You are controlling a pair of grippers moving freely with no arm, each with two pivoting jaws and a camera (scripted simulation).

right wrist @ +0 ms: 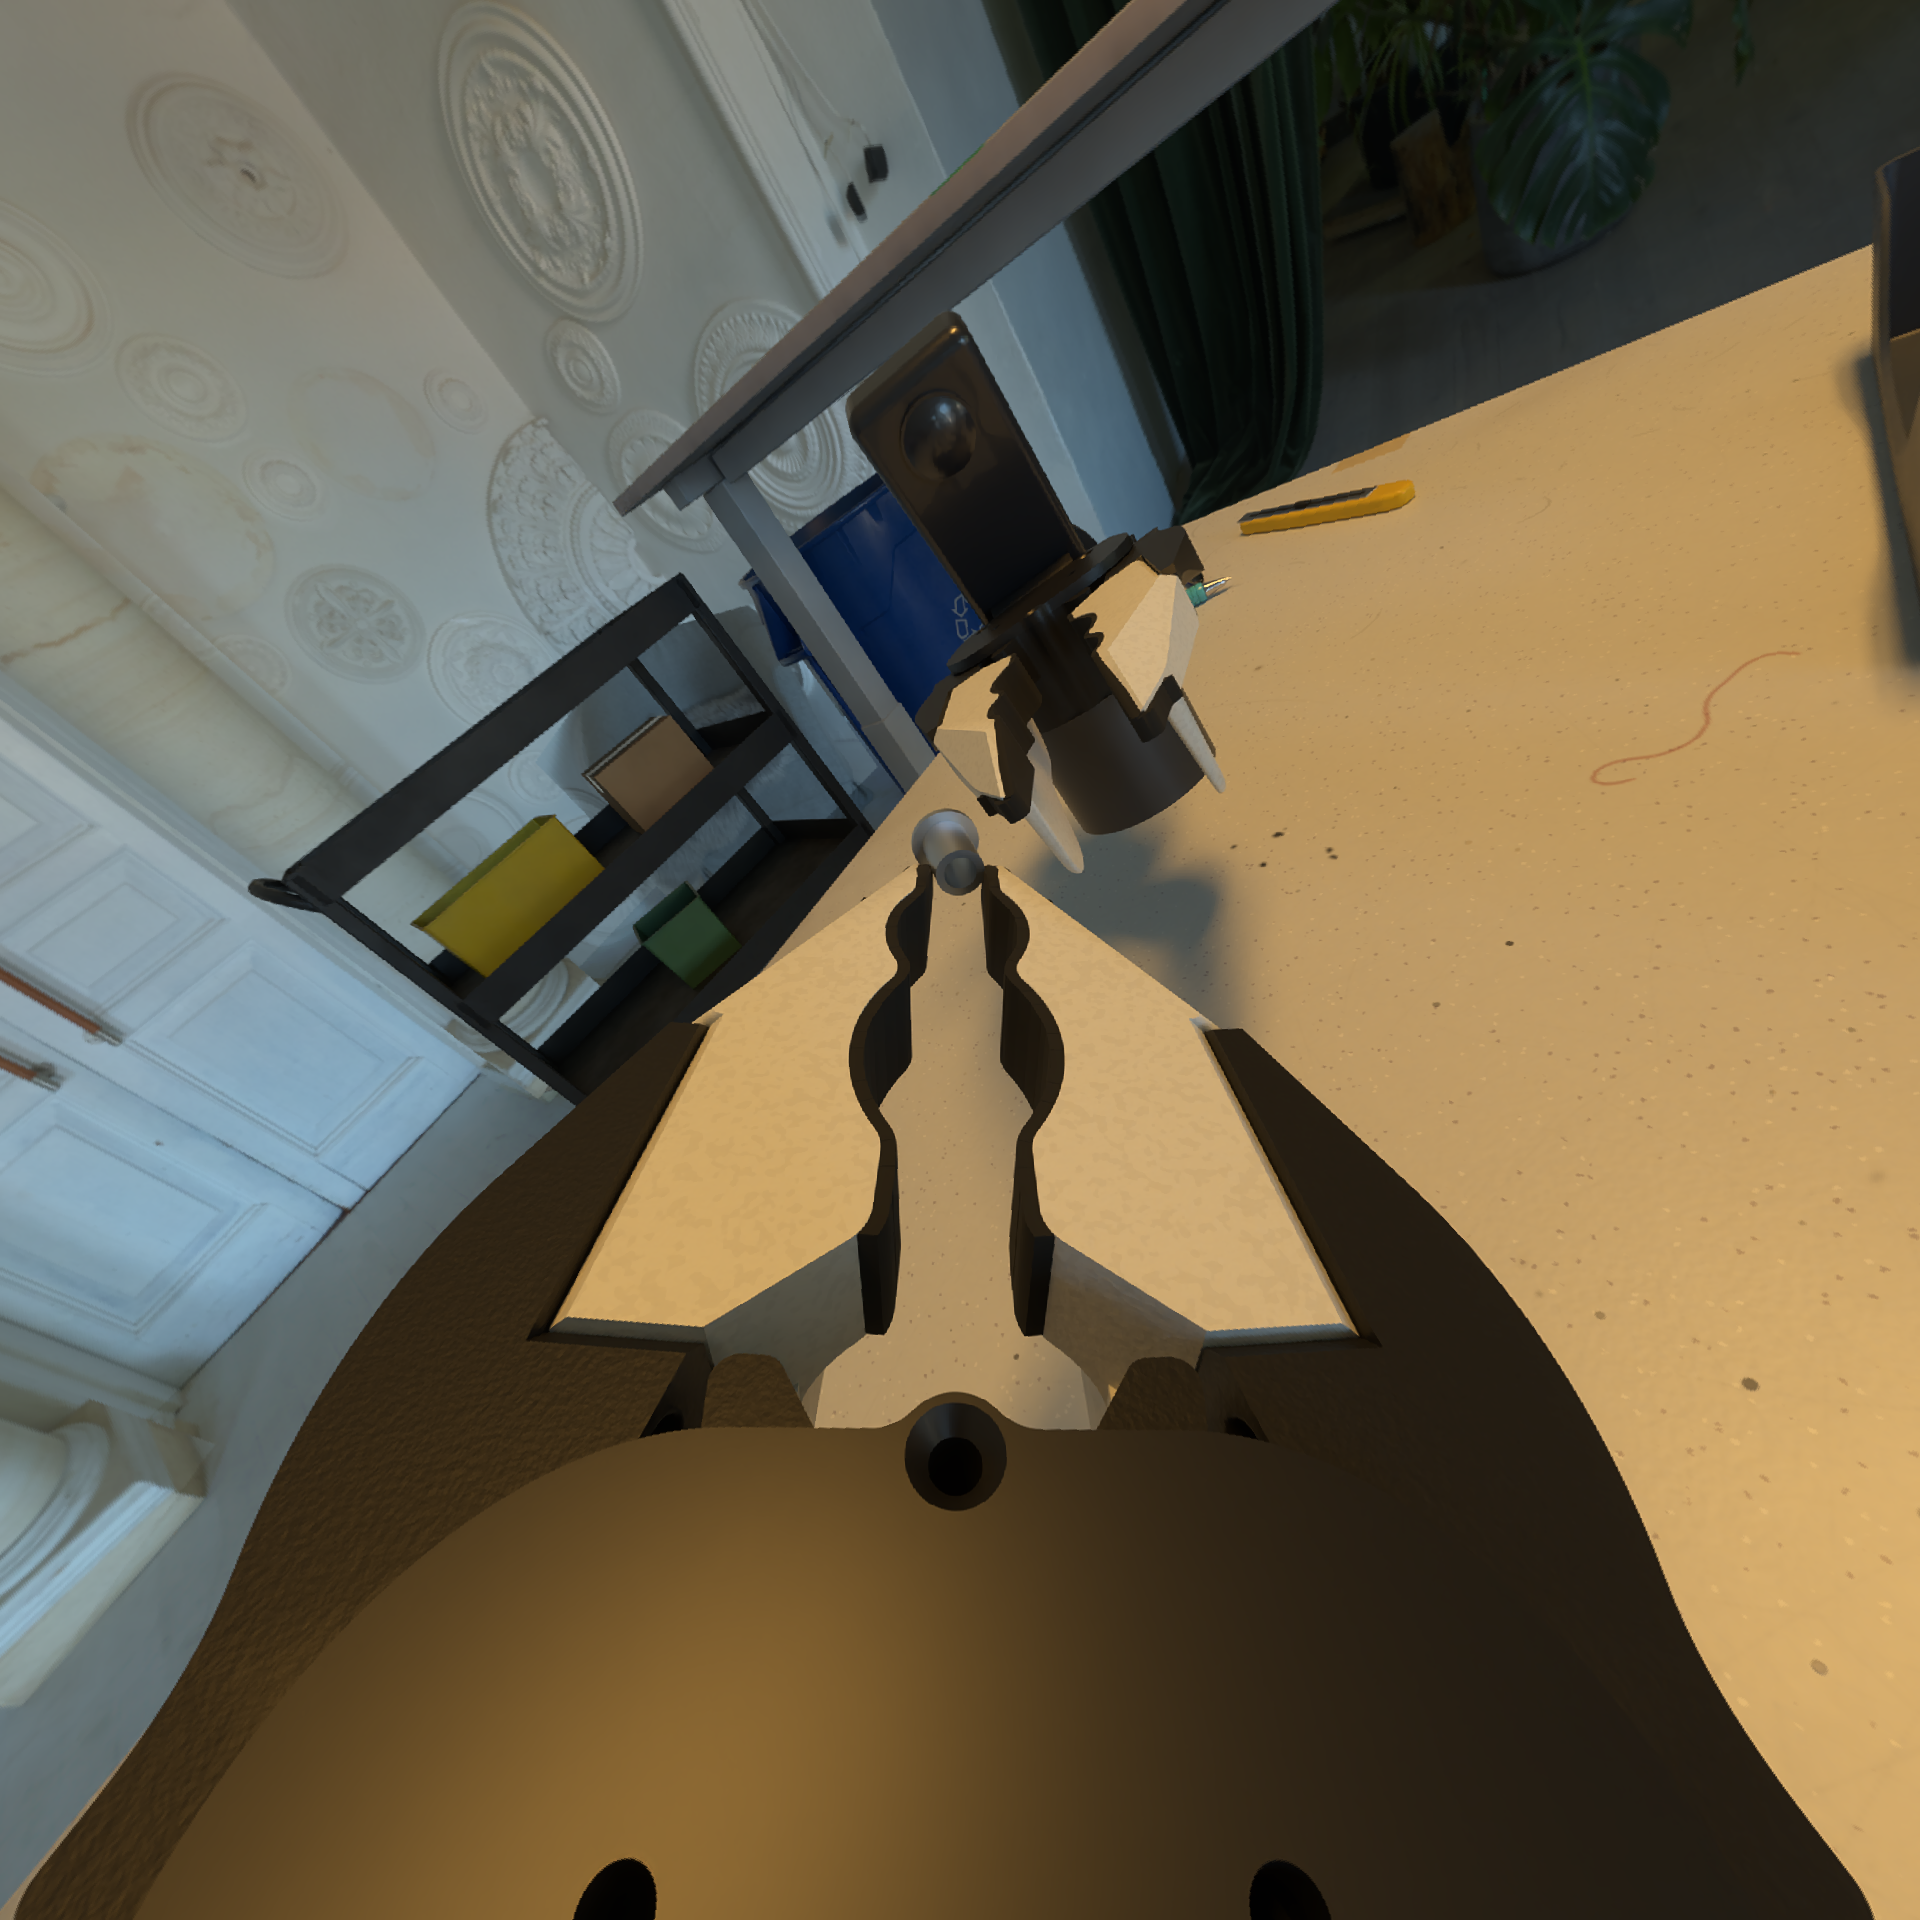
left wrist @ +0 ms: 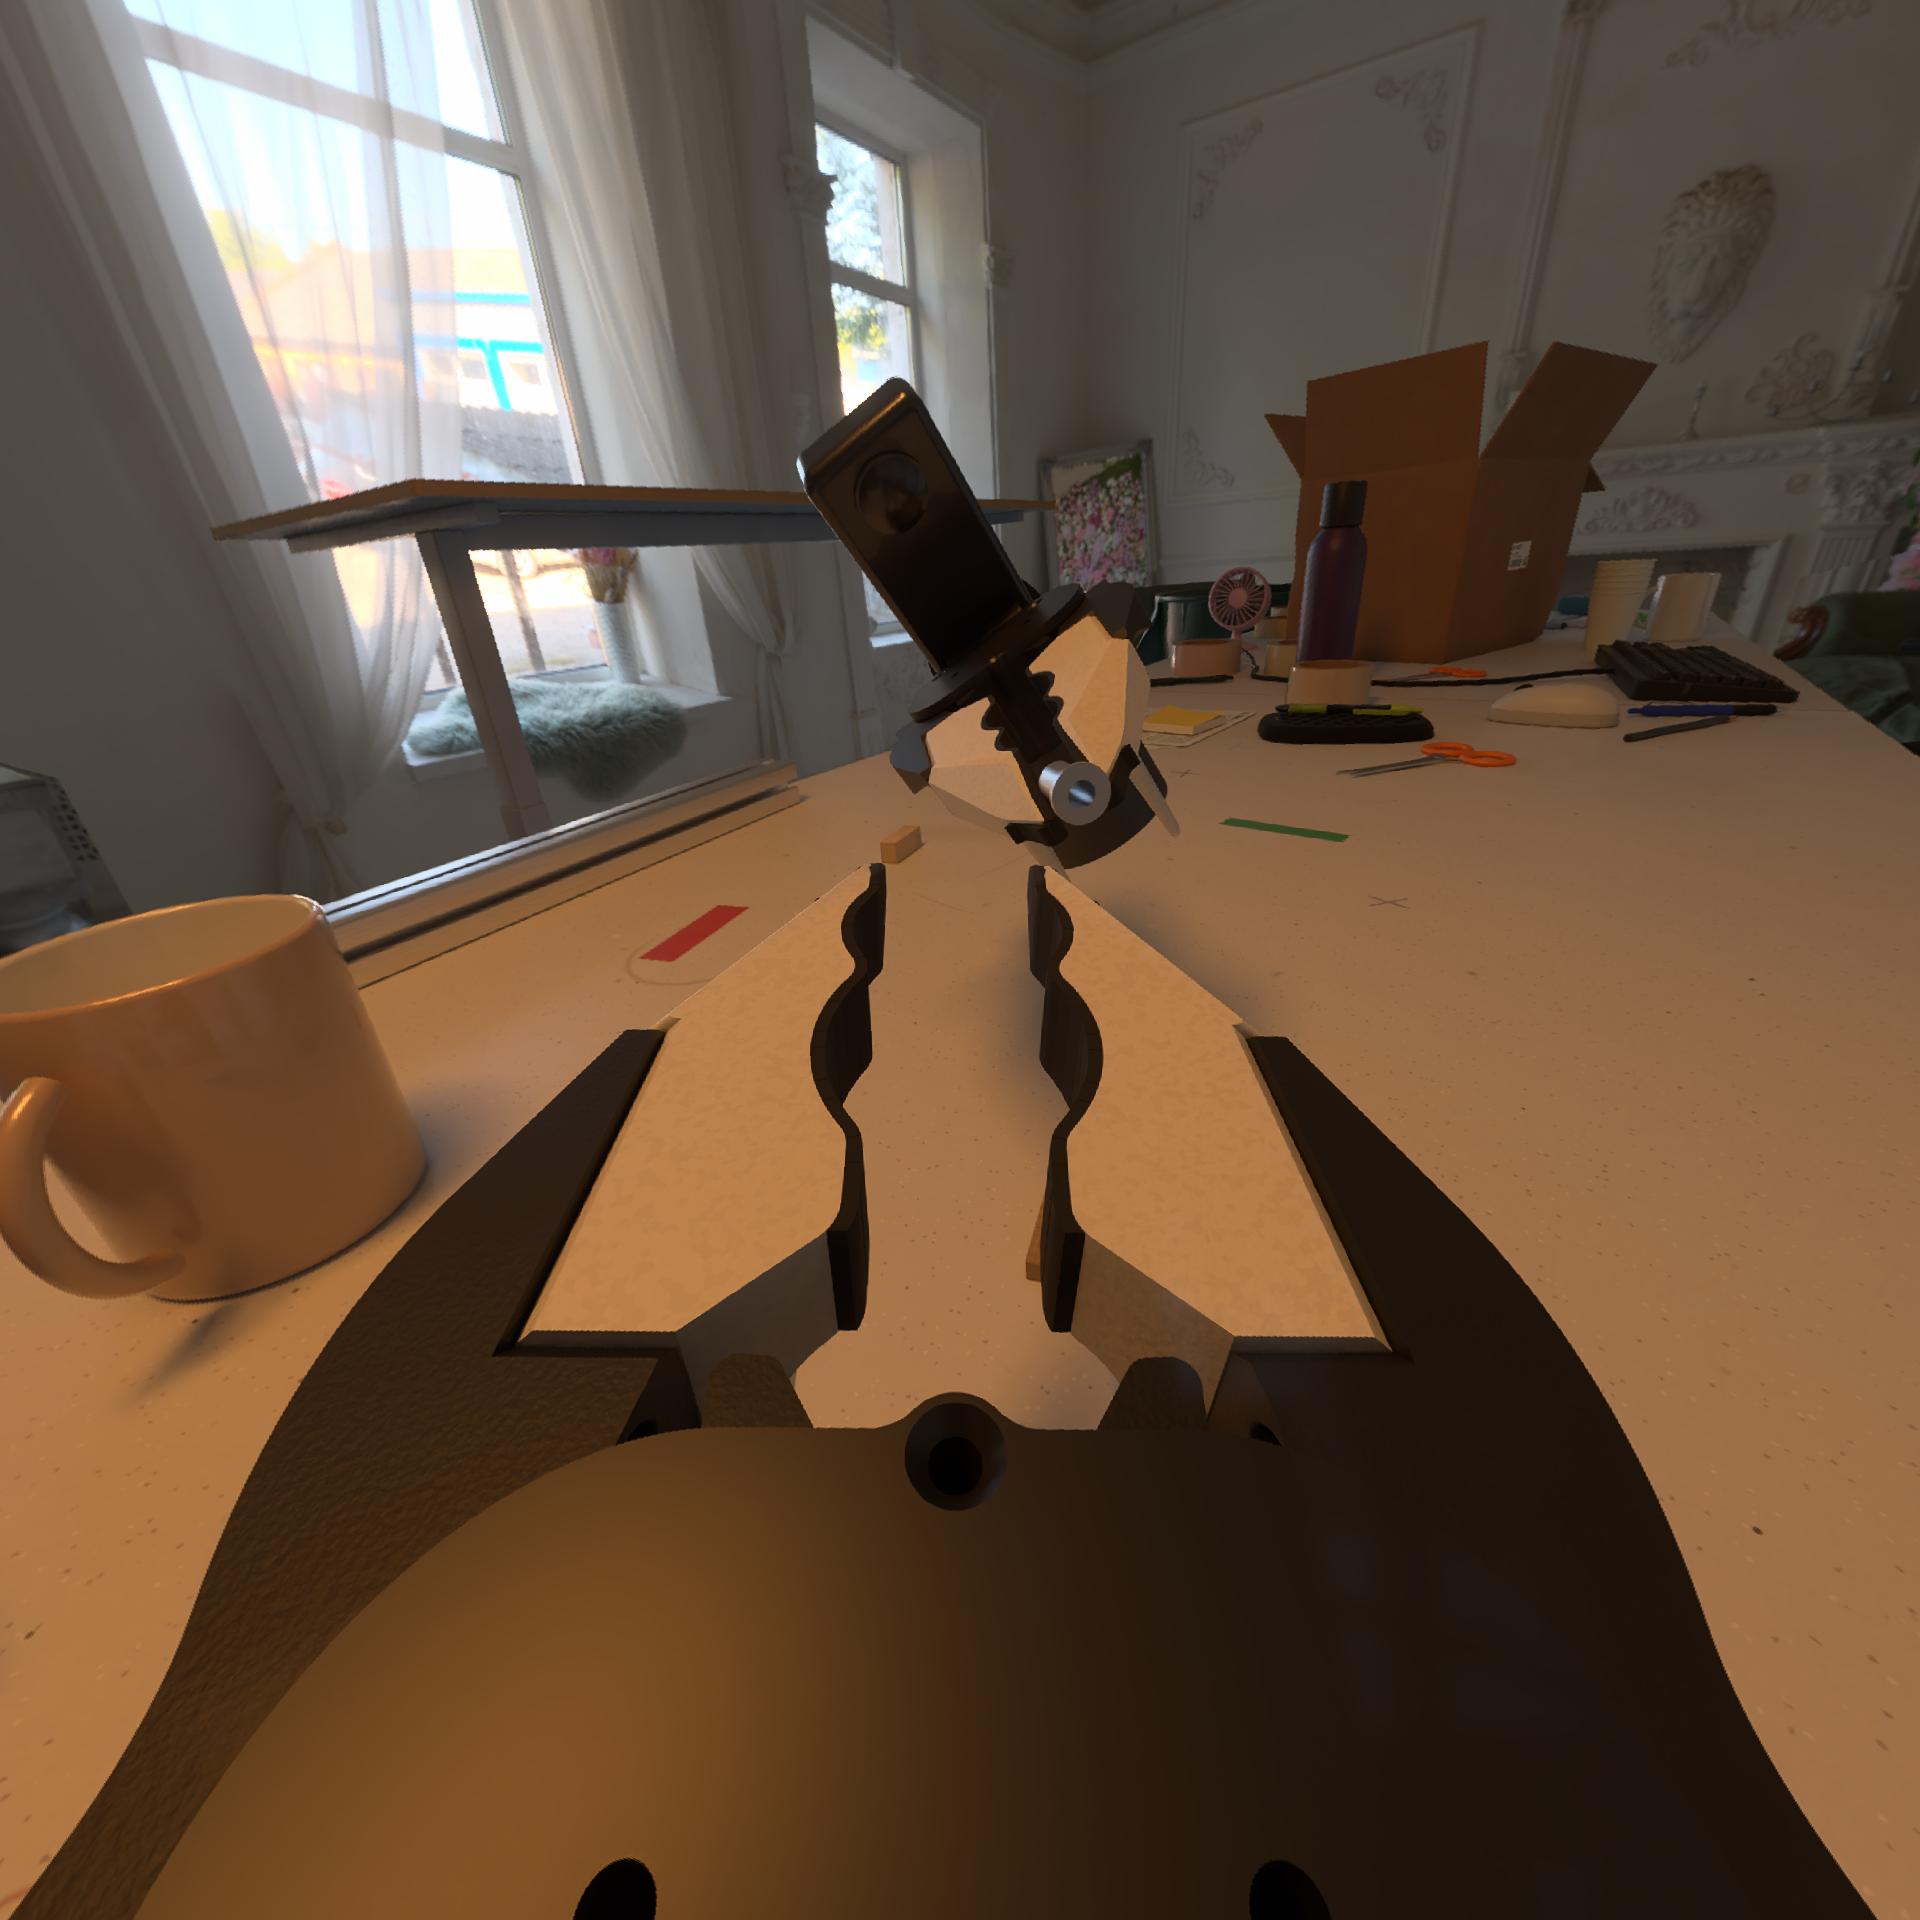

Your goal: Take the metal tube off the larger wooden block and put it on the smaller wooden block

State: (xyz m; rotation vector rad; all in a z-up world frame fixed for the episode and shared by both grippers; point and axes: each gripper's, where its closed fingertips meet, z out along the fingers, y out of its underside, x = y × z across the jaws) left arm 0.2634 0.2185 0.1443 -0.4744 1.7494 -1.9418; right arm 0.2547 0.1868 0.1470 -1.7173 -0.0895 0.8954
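Right claw (right wrist: 954, 883): you are carrying the metal tube (right wrist: 948, 850) pinched at the fingertips, aloft above the surface (right wrist: 1558, 935). Left claw (left wrist: 956, 883): you are holding it parted and empty. Next, likely: you are lowering the tube level onto the smaller wooden block (left wrist: 900, 843) before letting go.

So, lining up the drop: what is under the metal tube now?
Bare table shows below the metal tube in the right gripper; a wooden block lies aside. The gripper covers the spot directly beneath.

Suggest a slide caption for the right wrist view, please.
Right gripper pinches the metal tube at its fingertips above the table, facing the left gripper.
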